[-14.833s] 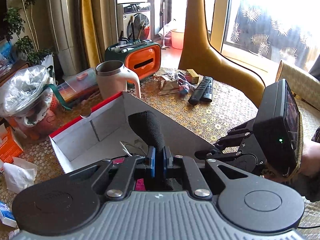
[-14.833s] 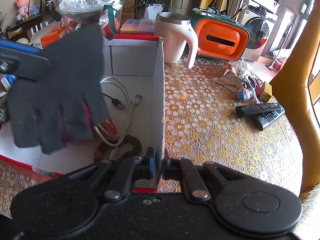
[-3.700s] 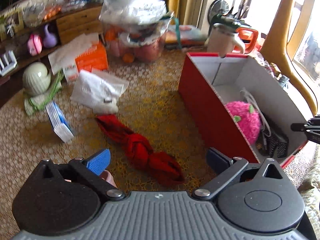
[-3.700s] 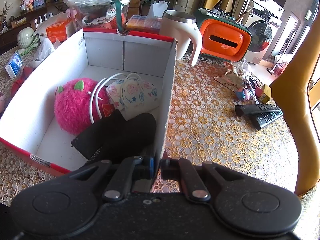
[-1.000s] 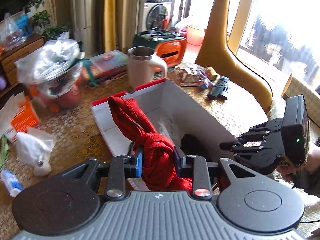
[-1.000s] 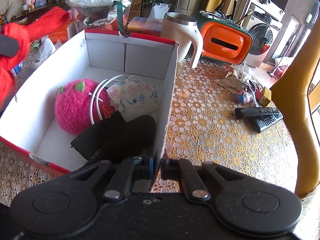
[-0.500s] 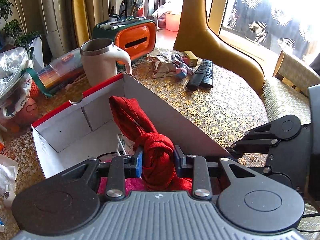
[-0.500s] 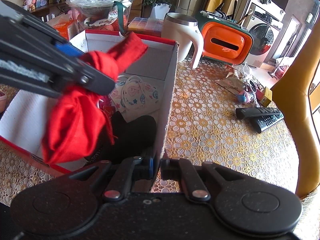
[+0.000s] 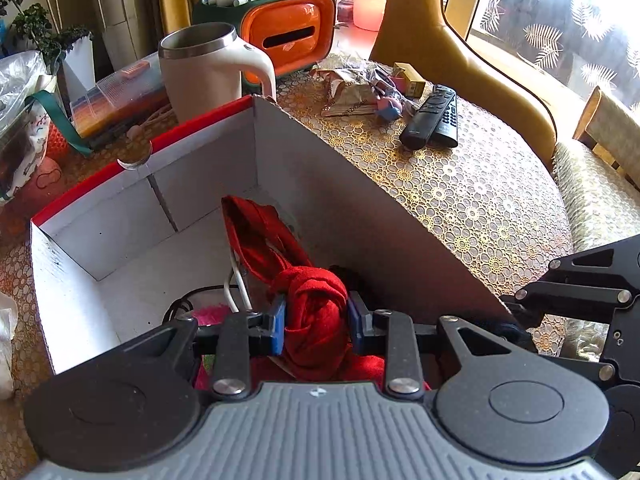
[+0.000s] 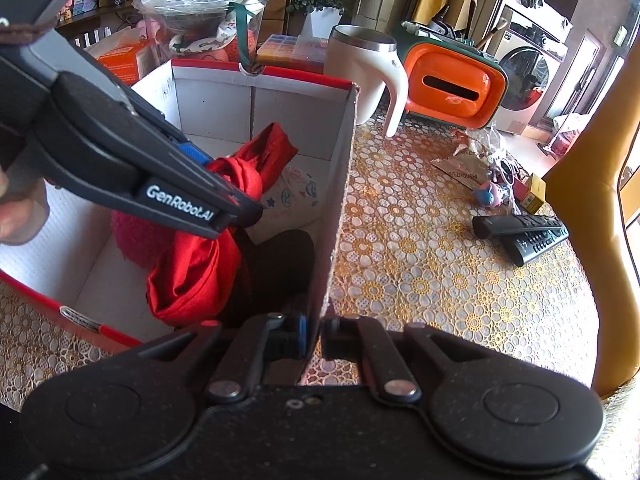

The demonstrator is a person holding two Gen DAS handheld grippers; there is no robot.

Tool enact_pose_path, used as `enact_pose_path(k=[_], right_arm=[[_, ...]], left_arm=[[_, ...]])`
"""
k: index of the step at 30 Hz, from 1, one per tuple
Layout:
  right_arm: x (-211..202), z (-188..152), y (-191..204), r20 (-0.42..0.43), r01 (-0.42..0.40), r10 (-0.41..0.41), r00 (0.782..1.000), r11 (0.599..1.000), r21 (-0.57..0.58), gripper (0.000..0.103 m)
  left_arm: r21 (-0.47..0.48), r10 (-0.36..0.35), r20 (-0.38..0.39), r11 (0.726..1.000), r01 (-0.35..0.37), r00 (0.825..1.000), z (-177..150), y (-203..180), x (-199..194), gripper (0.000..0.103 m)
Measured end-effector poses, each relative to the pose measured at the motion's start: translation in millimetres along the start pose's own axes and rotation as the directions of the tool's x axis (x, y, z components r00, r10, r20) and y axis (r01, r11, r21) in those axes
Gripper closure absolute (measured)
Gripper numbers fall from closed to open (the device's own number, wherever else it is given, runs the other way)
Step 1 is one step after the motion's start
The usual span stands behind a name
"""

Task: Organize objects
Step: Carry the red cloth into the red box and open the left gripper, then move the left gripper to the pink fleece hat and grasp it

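Both blue fingers of my left gripper clench the knotted red cloth over the open box. From my right wrist, my right gripper pinches the box's side wall; the cloth hangs inside above a black glove.

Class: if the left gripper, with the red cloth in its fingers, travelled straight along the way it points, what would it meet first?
Probably the box's far white inner wall. The left gripper, clamped on the red cloth, points into the box above its contents, though depth is uncertain in this fisheye view.
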State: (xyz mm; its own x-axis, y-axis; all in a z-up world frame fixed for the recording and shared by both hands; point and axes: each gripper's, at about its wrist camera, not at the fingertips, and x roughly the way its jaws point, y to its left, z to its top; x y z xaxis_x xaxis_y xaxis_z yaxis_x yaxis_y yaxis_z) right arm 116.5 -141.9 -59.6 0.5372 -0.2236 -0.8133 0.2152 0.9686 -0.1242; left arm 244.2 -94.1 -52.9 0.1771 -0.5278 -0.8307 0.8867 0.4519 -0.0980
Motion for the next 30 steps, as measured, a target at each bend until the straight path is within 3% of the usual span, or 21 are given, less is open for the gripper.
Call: enact_pose_path(k=[6, 8, 10, 16, 21, 30], right_arm=[[-0.1, 0.0, 0.0, 0.0, 0.0, 0.0, 1.0, 1.0, 0.0, 0.097], [0.0, 0.0, 0.0, 0.0, 0.0, 0.0, 1.0, 1.0, 0.0, 0.097], [0.1, 0.2, 0.0, 0.0, 0.0, 0.0, 1.0, 1.0, 0.0, 0.097], [0.1, -0.8, -1.3, -0.001, 0.002, -0.002, 1.0, 1.0, 0.0, 0.097], [0.2, -1.5, -1.7, -0.001, 0.003, -0.003, 1.0, 1.0, -0.001, 0.097], [0.0, -2.2, -1.1, -0.004, 0.011, -0.011, 1.0, 1.0, -0.004, 0.097]], left_arm=[[-0.002, -0.005, -0.004, 1.0, 0.005, 1.0, -0.6, -1.8, 1.4, 0.071], [-0.008, -0.014, 0.011, 1.0, 0.014, 1.0, -0.7, -1.3, -1.6, 0.058], [-0.008, -0.024, 0.036, 1.0, 0.025, 0.999, -1.3, -0.7, -7.2, 0.033], [-0.02, -0.049, 0.086, 0.999, 0.051, 0.995, -6.6, 1.7, -33.4, 0.033], [-0.014, -0.053, 0.134, 0.998, 0.055, 0.99, -20.0, 11.5, -77.0, 0.033], [-0.086, 0.024, 0.21, 0.996, -0.006, 0.977, -57.4, 55.5, -162.6, 0.032]])
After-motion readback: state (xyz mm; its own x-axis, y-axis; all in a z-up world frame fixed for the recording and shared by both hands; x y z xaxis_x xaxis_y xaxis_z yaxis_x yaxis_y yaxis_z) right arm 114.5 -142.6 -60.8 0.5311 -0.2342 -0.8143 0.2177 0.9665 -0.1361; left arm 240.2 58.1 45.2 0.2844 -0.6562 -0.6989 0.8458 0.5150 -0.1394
